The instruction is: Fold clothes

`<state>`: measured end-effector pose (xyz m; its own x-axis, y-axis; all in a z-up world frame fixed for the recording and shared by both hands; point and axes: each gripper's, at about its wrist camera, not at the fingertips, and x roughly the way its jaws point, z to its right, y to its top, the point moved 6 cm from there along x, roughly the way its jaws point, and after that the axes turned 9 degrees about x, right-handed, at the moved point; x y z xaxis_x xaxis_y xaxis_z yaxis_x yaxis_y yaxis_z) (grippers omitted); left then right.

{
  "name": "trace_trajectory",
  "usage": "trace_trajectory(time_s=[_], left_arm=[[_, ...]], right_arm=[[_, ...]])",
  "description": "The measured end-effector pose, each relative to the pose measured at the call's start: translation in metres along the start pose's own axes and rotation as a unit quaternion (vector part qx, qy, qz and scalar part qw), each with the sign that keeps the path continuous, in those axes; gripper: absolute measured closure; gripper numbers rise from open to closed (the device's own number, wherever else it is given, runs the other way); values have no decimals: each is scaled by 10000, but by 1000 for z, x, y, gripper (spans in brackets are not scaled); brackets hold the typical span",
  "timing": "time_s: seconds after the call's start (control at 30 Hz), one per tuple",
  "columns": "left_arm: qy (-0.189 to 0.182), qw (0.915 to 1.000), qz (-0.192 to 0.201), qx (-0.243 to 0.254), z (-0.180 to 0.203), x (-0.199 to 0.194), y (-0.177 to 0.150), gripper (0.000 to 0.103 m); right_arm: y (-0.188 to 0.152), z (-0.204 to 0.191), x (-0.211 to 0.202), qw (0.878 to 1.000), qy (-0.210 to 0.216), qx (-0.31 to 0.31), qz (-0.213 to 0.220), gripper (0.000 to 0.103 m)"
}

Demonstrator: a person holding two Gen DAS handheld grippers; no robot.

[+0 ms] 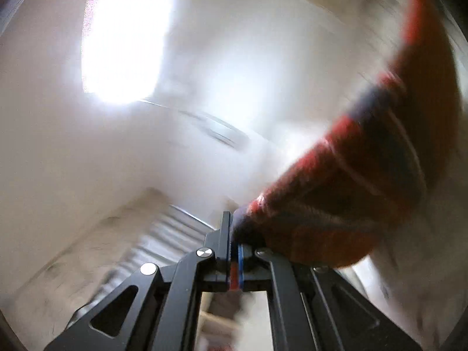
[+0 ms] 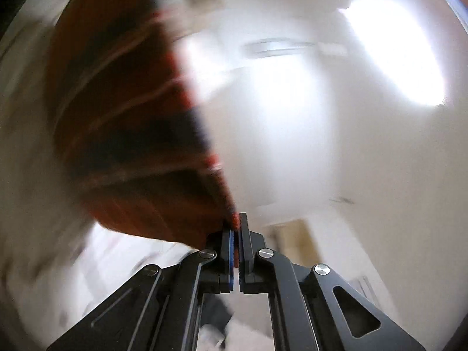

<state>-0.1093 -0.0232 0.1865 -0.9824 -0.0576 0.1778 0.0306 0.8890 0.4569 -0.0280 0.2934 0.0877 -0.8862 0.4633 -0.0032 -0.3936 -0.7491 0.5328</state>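
Note:
A red garment with dark blue and thin white stripes (image 1: 365, 181) hangs in the air. My left gripper (image 1: 234, 234) is shut on one edge of it; the cloth stretches up and to the right. In the right wrist view my right gripper (image 2: 235, 225) is shut on another edge of the same red striped garment (image 2: 125, 122), which stretches up and to the left. Both cameras point upward and the views are blurred by motion.
A white ceiling with a bright light panel (image 1: 125, 38) fills the left wrist view; the panel also shows in the right wrist view (image 2: 397, 49). A round ceiling fixture (image 2: 275, 48) sits near it. White walls lie below.

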Motion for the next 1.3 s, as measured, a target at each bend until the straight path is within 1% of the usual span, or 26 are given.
trace_trajectory(time_s=[0.03, 0.07, 0.1, 0.13, 0.17, 0.2, 0.23, 0.3, 0.33, 0.4, 0.43, 0.47, 0.57, 0.6, 0.67, 0.77, 0.87, 0.9, 0.93, 0.97, 1.0, 1.03, 1.1, 1.2, 1.27, 1.3], left_arm=[[274, 9987, 381, -204, -31, -22, 8, 100], [494, 9965, 648, -169, -47, -43, 10, 100], [699, 9938, 866, -61, -58, -63, 10, 100], [722, 9923, 1001, 103, -58, -82, 6, 100], [615, 9920, 1072, 253, -51, -98, -2, 100], [475, 9921, 1087, 402, -37, -111, -12, 100], [243, 9922, 1038, 648, -11, -125, -28, 99], [-208, 9898, 897, 1083, 40, -142, -57, 100], [-514, 9873, 782, 1287, 70, -150, -73, 99], [-1262, 9771, 495, 1639, 136, -170, -108, 99], [-1668, 9689, 328, 1799, 171, -180, -129, 100], [-1948, 9613, 218, 1937, 195, -188, -144, 100], [-2556, 9434, -29, 2114, 242, -201, -175, 100], [-2754, 9366, -112, 2164, 257, -205, -185, 100], [-2974, 9291, -224, 2186, 273, -206, -197, 100], [-3175, 9212, -347, 2221, 290, -204, -202, 100], [-3232, 9135, -119, 2470, 322, -202, -193, 98], [-3226, 9106, -41, 2584, 328, -213, -186, 94], [-3187, 9072, 74, 2744, 339, -224, -185, 80], [-3190, 9025, 212, 2885, 351, -229, -186, 71], [-3221, 8986, 293, 2967, 358, -227, -182, 65], [-3226, 8950, 340, 3061, 363, -223, -180, 65], [-3266, 8874, 411, 3227, 372, -215, -187, 65], [-3257, 8750, 613, 3527, 388, -209, -189, 65], [-3197, 8707, 744, 3662, 394, -207, -190, 67], [-3185, 8707, 768, 3668, 397, -204, -189, 67]], right_arm=[[14, 31, -16, 9992, -211, 254, 247, 102], [26, 66, -41, 9962, -467, 497, 541, 102], [27, 83, -58, 9940, -625, 586, 687, 102], [28, 98, -75, 9916, -769, 656, 813, 102], [22, 107, -93, 9899, -883, 673, 878, 102], [12, 104, -102, 9904, -878, 647, 846, 102], [2, 100, -110, 9912, -859, 616, 803, 102], [-30, 58, -109, 9966, -520, 415, 478, 102], [-47, 36, -109, 9985, -340, 310, 307, 102], [-81, -10, -109, 9999, 62, 145, -52, 102], [-97, -34, -109, 9992, 290, 92, -242, 102], [-117, -60, -107, 9974, 563, 31, -446, 102], [-167, -132, -107, 9864, 1285, -108, -1015, 102], [-179, -149, -107, 9830, 1431, -140, -1141, 102], [-196, -174, -108, 9763, 1691, -159, -1341, 102], [-211, -200, -108, 9671, 2003, -204, -1557, 102], [-214, -215, -104, 9597, 2208, -284, -1716, 102], [-217, -216, -107, 9584, 2240, -288, -1747, 102], [-221, -217, -110, 9570, 2272, -289, -1779, 102], [-225, -216, -104, 9562, 2294, -293, -1796, 102], [-222, -220, -106, 9555, 2306, -299, -1815, 102], [-217, -222, -111, 9549, 2312, -299, -1838, 102], [-221, -225, -112, 9526, 2343, -283, -1921, 102], [-223, -231, -104, 9493, 2402, -269, -2012, 102], [-227, -236, -102, 9474, 2418, -249, -2080, 102], [-228, -237, -100, 9463, 2426, -234, -2125, 102]])
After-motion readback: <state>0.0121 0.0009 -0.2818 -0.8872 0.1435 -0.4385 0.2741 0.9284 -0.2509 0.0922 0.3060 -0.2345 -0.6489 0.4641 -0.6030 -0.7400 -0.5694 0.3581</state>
